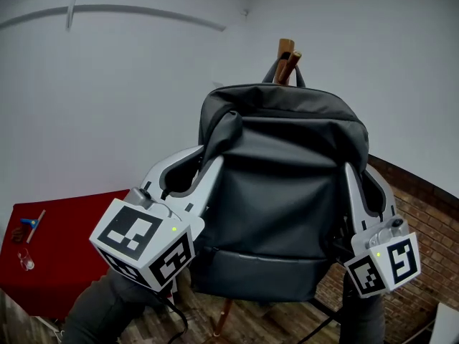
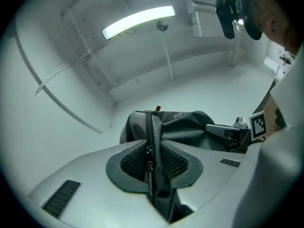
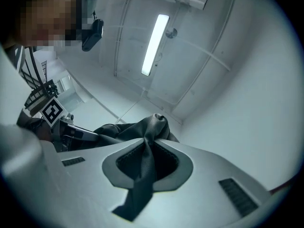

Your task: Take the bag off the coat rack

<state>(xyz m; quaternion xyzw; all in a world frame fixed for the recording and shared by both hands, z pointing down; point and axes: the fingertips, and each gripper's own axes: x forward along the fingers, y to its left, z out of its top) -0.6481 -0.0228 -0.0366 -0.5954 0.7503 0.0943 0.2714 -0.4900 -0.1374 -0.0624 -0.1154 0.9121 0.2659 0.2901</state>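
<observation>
A dark grey backpack (image 1: 280,192) hangs by its top loop from the wooden pegs of the coat rack (image 1: 287,57). My left gripper (image 1: 206,156) grips the bag's left side. In the left gripper view that gripper (image 2: 153,167) is shut on a fold of the bag (image 2: 183,127) that has a zipper running through it. My right gripper (image 1: 355,172) is at the bag's right side. In the right gripper view it (image 3: 145,167) is shut on a pinched fold of the bag's fabric (image 3: 126,129). Both grippers point upward along the bag.
A red-covered table (image 1: 72,264) with a blue tool (image 1: 30,224) and small items stands at the lower left. A brick wall (image 1: 423,213) lies to the right. The rack's wooden pole (image 1: 224,319) shows below the bag. Behind it is a white wall.
</observation>
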